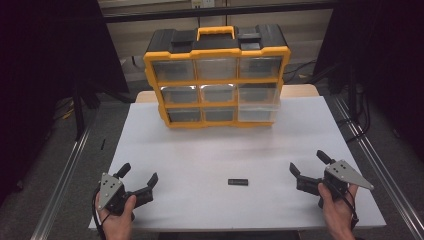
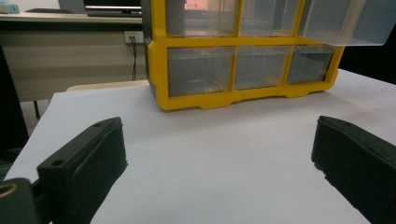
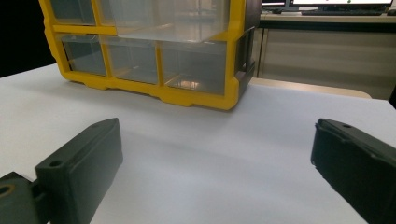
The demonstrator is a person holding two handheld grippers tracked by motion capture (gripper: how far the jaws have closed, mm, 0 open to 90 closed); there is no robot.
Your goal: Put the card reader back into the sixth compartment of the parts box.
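At the lower left of the high view, the left gripper (image 1: 138, 177) rests on the white table (image 1: 200, 155), held in a hand (image 1: 117, 222) that comes up from the bottom edge. Its jaws are spread wide with nothing between them, and the left gripper view shows the same: two black blocky jaws apart over bare tabletop.

Low in the middle of the frame, between the two grippers but nearer the right one, lies a small black bar (image 1: 238, 182), flat on the table and apart from everything else. It looks like a stiff, slim piece of plastic or metal, probably light and not fragile. Being so low and smooth, it may slide on the slick table if nudged; a pinch across its narrow sides, from above, seems the surest hold.

Above it, at the upper centre, stands a yellow and black drawer box (image 1: 217, 80) with a handle on top and clear plastic drawers in three rows. The middle drawer on its right (image 1: 258, 95) is pulled out toward the viewer; its thin, clear walls look empty.

At the lower right, the right gripper (image 1: 309, 164) is also released, jaws wide and empty, angled toward the bar.
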